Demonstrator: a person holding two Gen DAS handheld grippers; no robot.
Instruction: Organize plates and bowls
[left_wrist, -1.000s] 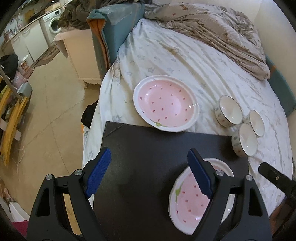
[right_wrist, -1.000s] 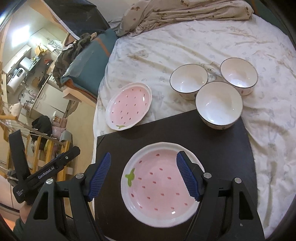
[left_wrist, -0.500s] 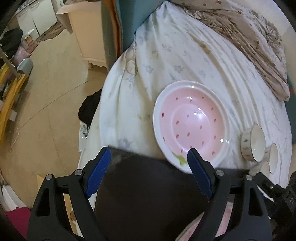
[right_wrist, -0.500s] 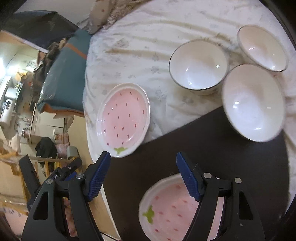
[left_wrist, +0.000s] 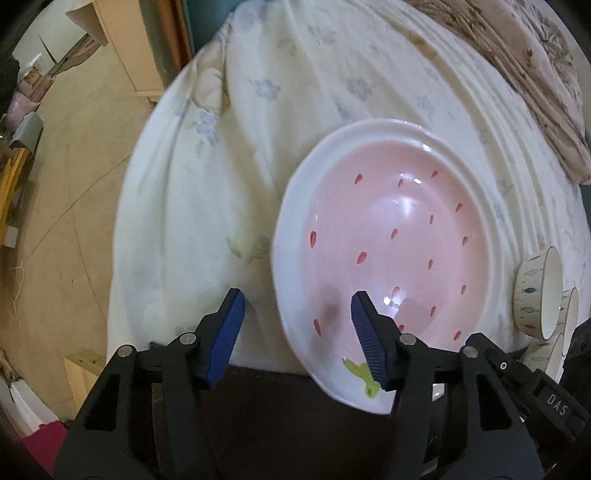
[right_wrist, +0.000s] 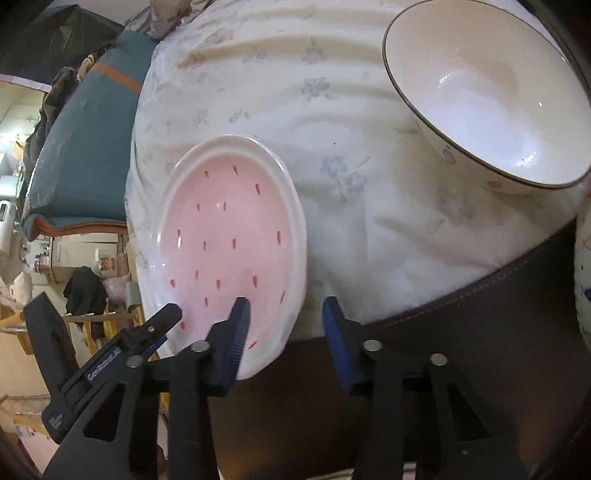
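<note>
Both tools had closed in on the far pink plate (left_wrist: 388, 236) since a second ago, when they hung back over the dark board (left_wrist: 280, 417) and the near plate, now out of frame.

Left tool (left_wrist: 297, 332) was spread wide, gripping nothing; its right pad sat over the plate's bowl, its left pad over the bed sheet (left_wrist: 207, 177), straddling the 7 o'clock rim.

Right tool (right_wrist: 284, 334) was likewise released, straddling the rim at about 5 o'clock.

Step looked like a two-sided pickup. Next: seat pads on the rim, pinch, lift level.

Plate lay face-up on the bed, roughly round, no clear long axis, green leaf mark (left_wrist: 360, 374) toward the board edge.

Bowls (right_wrist: 484, 92) stood at 3 o'clock of the plate.
</note>
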